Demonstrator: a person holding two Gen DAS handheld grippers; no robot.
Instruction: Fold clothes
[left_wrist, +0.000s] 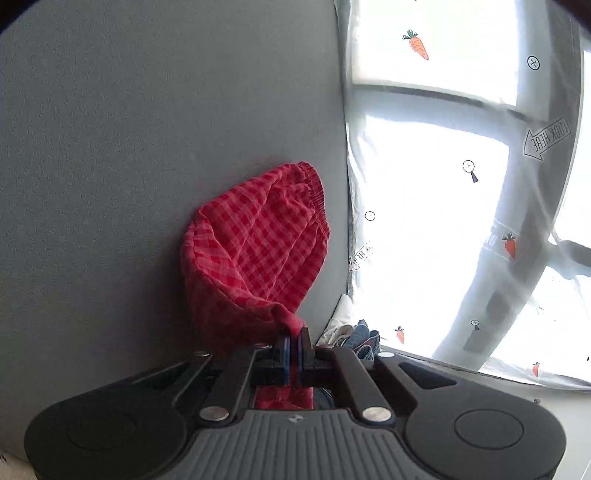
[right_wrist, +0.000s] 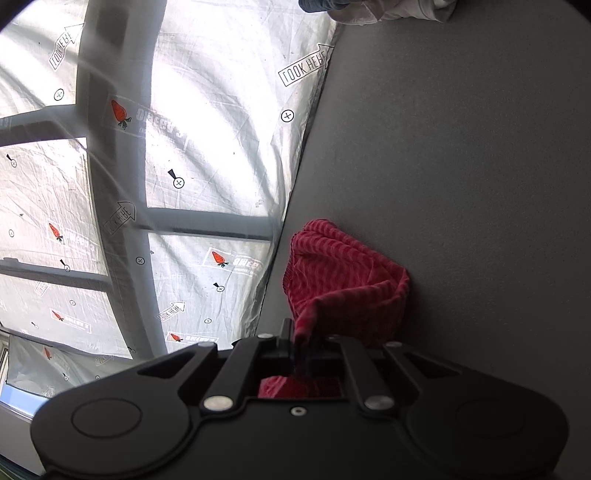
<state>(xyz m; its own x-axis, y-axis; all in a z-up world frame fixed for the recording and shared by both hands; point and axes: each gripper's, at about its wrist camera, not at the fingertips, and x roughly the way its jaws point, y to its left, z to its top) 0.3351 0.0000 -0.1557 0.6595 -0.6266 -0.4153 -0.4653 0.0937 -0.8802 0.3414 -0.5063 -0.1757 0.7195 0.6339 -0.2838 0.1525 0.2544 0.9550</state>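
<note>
A red checked garment (left_wrist: 255, 251) with an elastic waistband lies bunched on the grey table surface (left_wrist: 129, 147). My left gripper (left_wrist: 294, 341) is shut on a corner of it, and cloth shows behind the jaws. In the right wrist view the same red garment (right_wrist: 343, 280) is bunched on the grey surface (right_wrist: 461, 147), and my right gripper (right_wrist: 301, 339) is shut on another edge of it. Both grippers hold the cloth close to the surface.
A pile of other clothes, white and blue denim (left_wrist: 354, 336), lies by the table edge; it also shows in the right wrist view (right_wrist: 369, 11). A translucent curtain with carrot prints (right_wrist: 166, 166) covers a bright window beyond the table edge (left_wrist: 424, 184).
</note>
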